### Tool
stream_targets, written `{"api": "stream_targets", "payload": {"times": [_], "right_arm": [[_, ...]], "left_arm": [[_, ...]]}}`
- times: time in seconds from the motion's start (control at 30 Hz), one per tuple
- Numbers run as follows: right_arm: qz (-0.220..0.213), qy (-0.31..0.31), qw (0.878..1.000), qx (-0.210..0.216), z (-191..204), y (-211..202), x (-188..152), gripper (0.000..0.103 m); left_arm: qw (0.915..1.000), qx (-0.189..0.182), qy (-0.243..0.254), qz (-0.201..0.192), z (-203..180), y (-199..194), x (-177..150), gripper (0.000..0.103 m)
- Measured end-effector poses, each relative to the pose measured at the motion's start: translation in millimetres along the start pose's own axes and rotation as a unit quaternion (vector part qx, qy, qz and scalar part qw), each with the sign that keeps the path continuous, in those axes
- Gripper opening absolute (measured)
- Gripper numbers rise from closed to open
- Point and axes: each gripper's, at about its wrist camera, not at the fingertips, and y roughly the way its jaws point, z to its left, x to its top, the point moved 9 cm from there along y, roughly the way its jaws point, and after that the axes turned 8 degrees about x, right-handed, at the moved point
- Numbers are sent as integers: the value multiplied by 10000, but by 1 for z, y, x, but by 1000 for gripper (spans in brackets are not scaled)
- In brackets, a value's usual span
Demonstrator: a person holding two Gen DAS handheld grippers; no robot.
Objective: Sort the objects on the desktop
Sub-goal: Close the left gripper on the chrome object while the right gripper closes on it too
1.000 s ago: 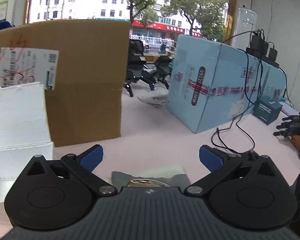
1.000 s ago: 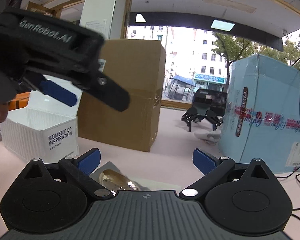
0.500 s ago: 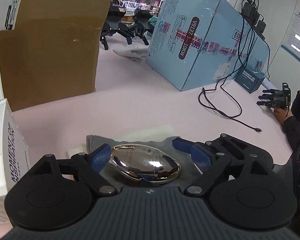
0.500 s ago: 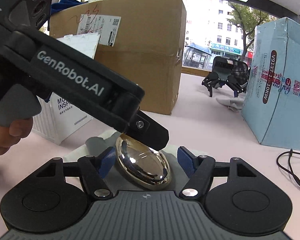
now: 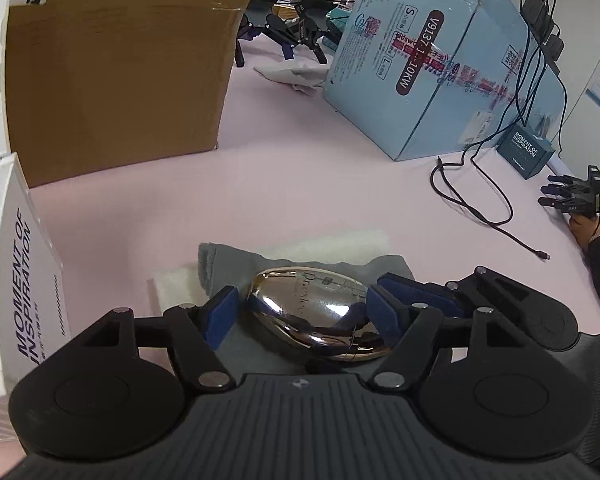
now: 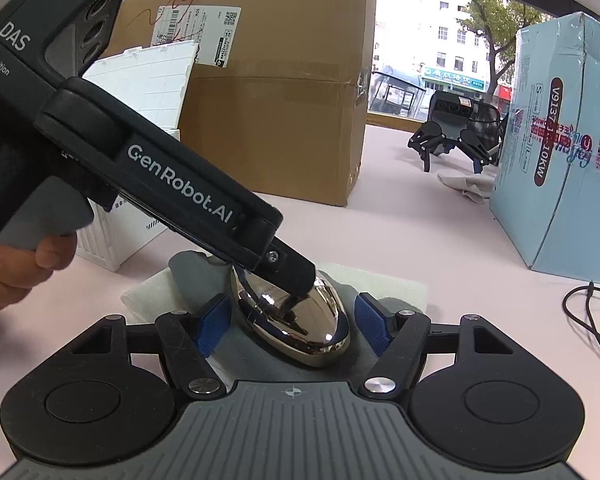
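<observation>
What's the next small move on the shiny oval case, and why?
Probably close the left gripper on the shiny oval case: its blue pads flank the case on the grey cloth with small gaps, and the right gripper is open around it too.

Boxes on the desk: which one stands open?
The white ribbed box printed MOMENT OF INSPIRATION, left of the shiny egg-shaped case; its lid is raised. The brown cardboard box and light blue box are closed.
</observation>
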Motion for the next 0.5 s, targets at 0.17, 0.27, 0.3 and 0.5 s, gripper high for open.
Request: {"api": "stream_targets", "payload": {"times": [0.17, 0.27, 0.3, 0.5], "right_arm": [[93, -7, 10000, 22, 2, 3, -2, 67], [150, 8, 9999, 20, 2, 7, -4, 67], [161, 27, 9999, 23, 2, 7, -4, 67], [171, 169, 9997, 41, 1, 9, -4, 57]], "left_arm": [[9993, -224, -293, 39, 4, 8, -2, 75], [9986, -328, -407, -17, 5, 9, -3, 77], [9984, -356, -428, -36, 4, 10, -3, 79], [9984, -384, -410, -103, 2, 10, -4, 78]]}}
